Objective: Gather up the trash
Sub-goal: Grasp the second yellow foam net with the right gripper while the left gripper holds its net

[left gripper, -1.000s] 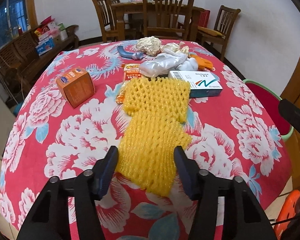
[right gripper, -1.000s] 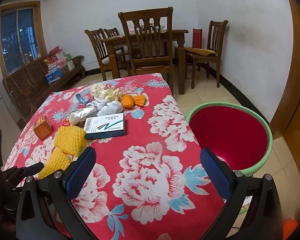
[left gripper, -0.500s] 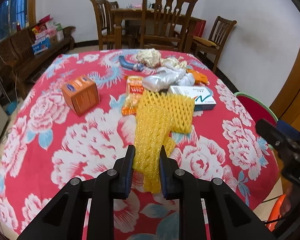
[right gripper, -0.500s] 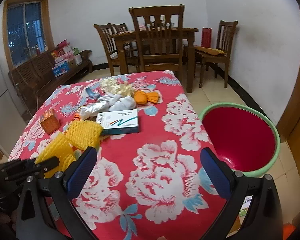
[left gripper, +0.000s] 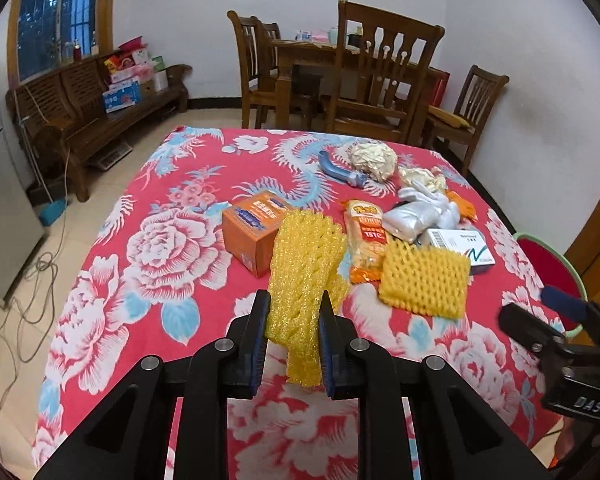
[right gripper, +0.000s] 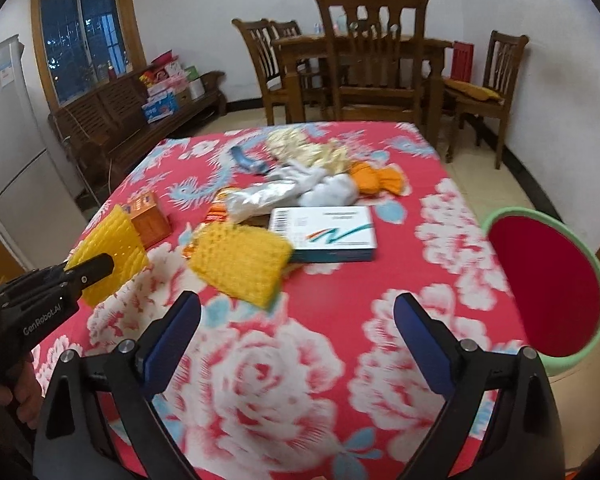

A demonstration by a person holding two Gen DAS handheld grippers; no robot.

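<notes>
My left gripper (left gripper: 293, 316) is shut on a yellow foam net (left gripper: 304, 276) and holds it lifted above the red floral tablecloth (left gripper: 172, 248); it also shows in the right wrist view (right gripper: 112, 256). A second yellow foam net (left gripper: 424, 280) lies on the cloth, seen in the right wrist view (right gripper: 240, 268). My right gripper (right gripper: 296, 324) is open and empty above the cloth, just in front of that second net. The red bin with green rim (right gripper: 548, 288) stands off the table's right side.
On the table lie an orange box (left gripper: 252, 232), an orange snack packet (left gripper: 366, 236), a white-and-teal box (right gripper: 324, 236), a silver bag (left gripper: 408, 220), crumpled paper (left gripper: 372, 160), a blue handle (left gripper: 340, 172) and an orange wrapper (right gripper: 376, 180). Wooden chairs stand behind.
My left gripper closed on the near foam net and lifted it up and to the left, off the second net. My right gripper moved left, closer to the second net.
</notes>
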